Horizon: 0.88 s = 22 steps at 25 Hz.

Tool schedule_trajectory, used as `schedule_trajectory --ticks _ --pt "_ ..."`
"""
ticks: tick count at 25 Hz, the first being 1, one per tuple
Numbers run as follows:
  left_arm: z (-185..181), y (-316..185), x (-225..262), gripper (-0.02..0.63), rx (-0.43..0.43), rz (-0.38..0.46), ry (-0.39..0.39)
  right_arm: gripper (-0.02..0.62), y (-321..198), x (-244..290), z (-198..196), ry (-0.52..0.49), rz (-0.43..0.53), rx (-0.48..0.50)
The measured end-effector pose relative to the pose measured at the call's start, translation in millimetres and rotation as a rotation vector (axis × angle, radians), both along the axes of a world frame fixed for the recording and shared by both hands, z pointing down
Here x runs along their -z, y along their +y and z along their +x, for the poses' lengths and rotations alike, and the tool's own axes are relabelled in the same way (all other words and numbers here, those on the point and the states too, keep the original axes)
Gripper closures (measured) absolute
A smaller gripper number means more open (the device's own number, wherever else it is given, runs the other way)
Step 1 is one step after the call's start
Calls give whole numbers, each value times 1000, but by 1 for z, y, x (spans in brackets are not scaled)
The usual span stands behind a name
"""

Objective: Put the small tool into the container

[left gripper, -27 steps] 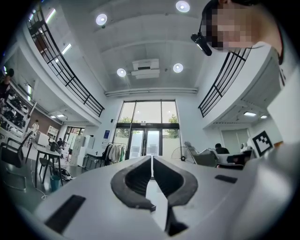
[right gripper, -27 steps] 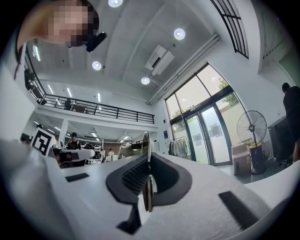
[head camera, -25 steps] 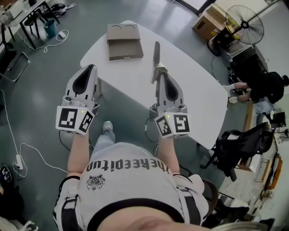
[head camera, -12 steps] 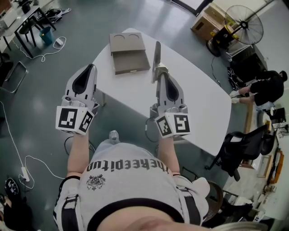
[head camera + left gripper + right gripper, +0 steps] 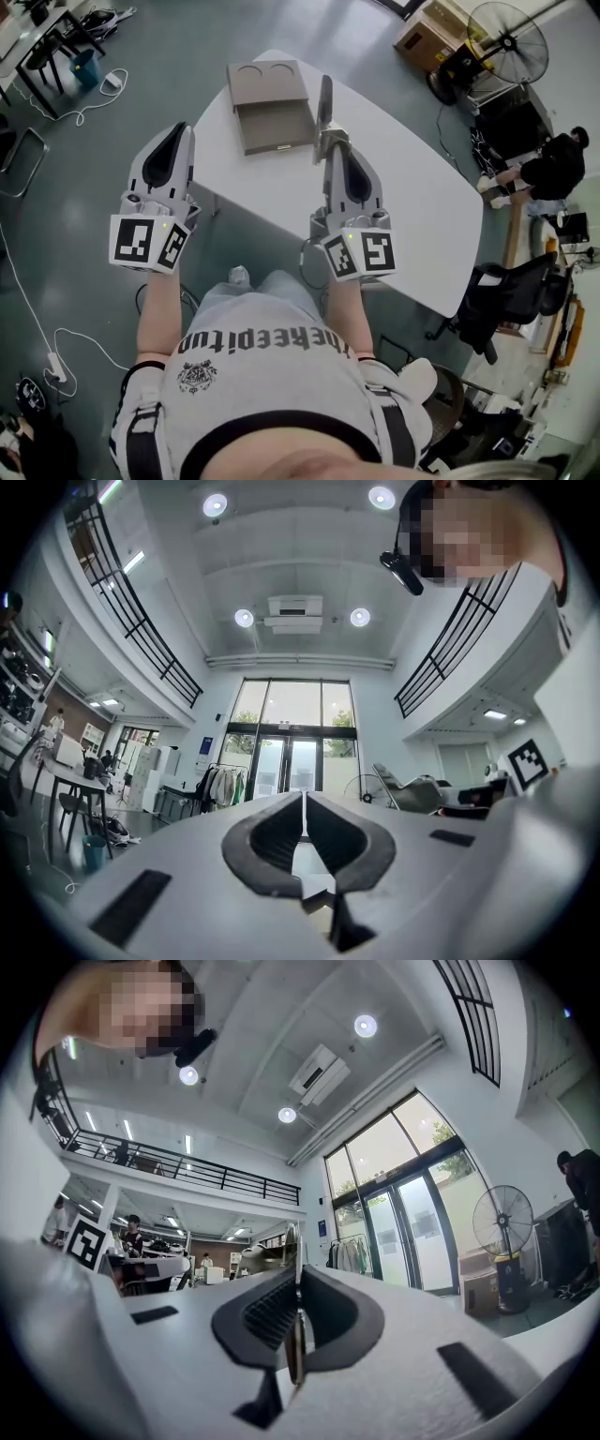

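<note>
A person stands over a white desk with two hand-held grippers, one in each hand; the right hand-held gripper is clamped on the single small tool, a thin, flat, grey strip; the tool's long axis runs in line with the jaws, its free end pointing straight ahead of the tips and away from the person, over the desk; the right gripper view shows the strip edge-on, pinched between the two dark pads. One brown container lies flat on the desk, ahead and just to the left of that hand-held gripper's tips, with two round recesses at its far end; the tool's blade shows beside the container's right edge, and whether it touches it cannot be told. The left hand-held gripper is held off the desk's near-left edge, above the floor, its jaws pressed together on nothing.
</note>
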State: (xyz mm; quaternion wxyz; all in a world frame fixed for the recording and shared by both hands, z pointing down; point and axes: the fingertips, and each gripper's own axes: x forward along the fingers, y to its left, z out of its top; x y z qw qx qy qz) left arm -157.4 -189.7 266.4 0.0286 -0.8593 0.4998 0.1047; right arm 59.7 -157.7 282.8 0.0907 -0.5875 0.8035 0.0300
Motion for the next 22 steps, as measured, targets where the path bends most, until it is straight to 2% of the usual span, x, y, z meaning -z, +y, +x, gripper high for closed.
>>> schedule_trajectory --ticks 5,12,22 --pt "3 -12 -6 594 -4 -15 6 591 -9 -4 3 8 -15 -2" --pt "13 -46 -16 594 8 -42 7 591 -52 -11 10 43 -30 28" --pt "31 -80 -15 594 83 -38 1 591 -114 -24 18 155 -61 153"
